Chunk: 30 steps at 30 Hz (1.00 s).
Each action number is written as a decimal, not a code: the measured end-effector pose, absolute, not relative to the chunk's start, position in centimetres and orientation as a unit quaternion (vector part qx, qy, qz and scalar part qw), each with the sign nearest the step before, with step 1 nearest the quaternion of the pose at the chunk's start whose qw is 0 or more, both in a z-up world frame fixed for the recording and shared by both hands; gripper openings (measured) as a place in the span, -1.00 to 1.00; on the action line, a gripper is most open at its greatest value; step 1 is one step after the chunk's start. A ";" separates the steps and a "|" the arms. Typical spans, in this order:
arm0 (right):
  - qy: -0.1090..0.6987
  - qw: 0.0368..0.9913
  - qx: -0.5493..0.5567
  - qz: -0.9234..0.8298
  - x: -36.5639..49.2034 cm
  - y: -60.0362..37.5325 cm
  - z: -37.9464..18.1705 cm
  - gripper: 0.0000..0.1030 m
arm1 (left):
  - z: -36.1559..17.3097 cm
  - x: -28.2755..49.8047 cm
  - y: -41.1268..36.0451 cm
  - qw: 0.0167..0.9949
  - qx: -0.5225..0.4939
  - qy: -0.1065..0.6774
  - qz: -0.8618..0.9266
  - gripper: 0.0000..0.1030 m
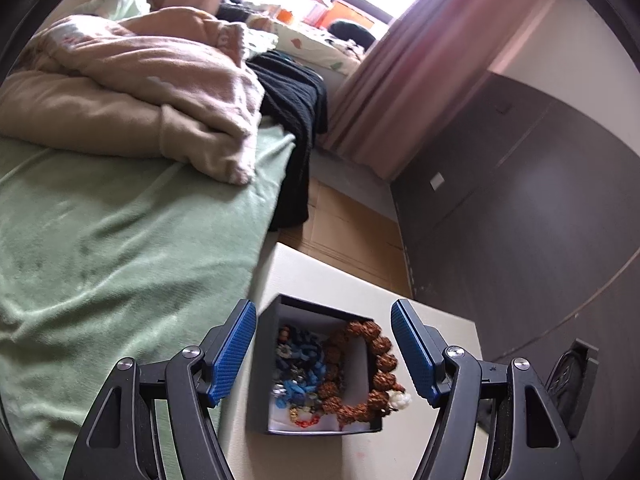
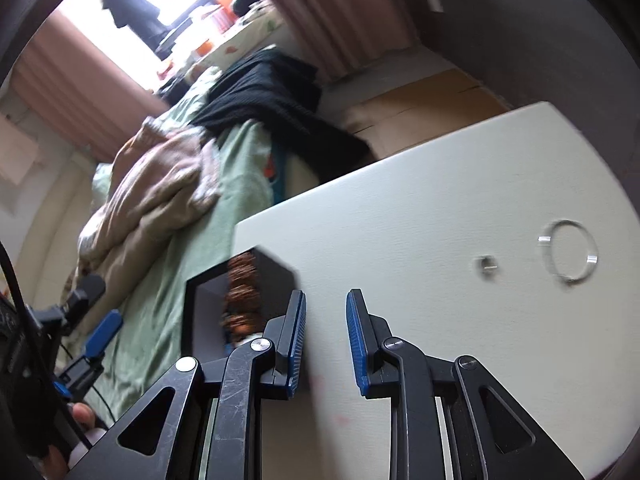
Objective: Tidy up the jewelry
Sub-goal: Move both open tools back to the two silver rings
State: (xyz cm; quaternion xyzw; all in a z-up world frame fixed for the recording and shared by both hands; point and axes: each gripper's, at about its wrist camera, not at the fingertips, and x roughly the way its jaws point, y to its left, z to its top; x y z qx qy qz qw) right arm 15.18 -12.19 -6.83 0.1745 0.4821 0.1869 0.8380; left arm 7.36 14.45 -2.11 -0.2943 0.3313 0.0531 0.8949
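A black open box point(image 1: 266, 364) stands on a white table point(image 1: 312, 276). It holds blue bead jewelry point(image 1: 298, 360), and a brown bead bracelet point(image 1: 368, 368) hangs over its right wall. My left gripper point(image 1: 324, 350) is open above the box, one finger on each side. In the right wrist view the box point(image 2: 276, 276) sits left of my right gripper point(image 2: 326, 340), which is open and empty over the table point(image 2: 440, 184). A clear bangle point(image 2: 570, 254) and a small silver ring point(image 2: 487, 266) lie on the table to the right.
A bed with a green blanket point(image 1: 120, 240), a beige duvet point(image 1: 140, 92) and black clothing point(image 1: 296, 120) lies left of the table. A dark cabinet point(image 1: 520, 200) stands on the right. Cardboard point(image 1: 352, 224) covers the floor behind the table.
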 end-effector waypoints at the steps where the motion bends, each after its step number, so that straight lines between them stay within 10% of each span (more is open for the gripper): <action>1: 0.481 0.840 0.181 0.174 15.3 -13.5 -6.7 -0.56 | -2.1 7.5 13.9 0.897 -0.287 0.332 0.049 0.37; 25: 0.530 0.814 0.224 0.079 16.8 -28.3 -7.8 -0.34 | -4.2 13.3 -3.3 0.913 -0.093 0.394 -0.060 0.37; 30: 0.536 0.808 0.232 0.076 17.2 -30.2 -7.8 -0.34 | -5.8 15.3 -5.4 0.900 -0.065 0.425 -0.075 0.11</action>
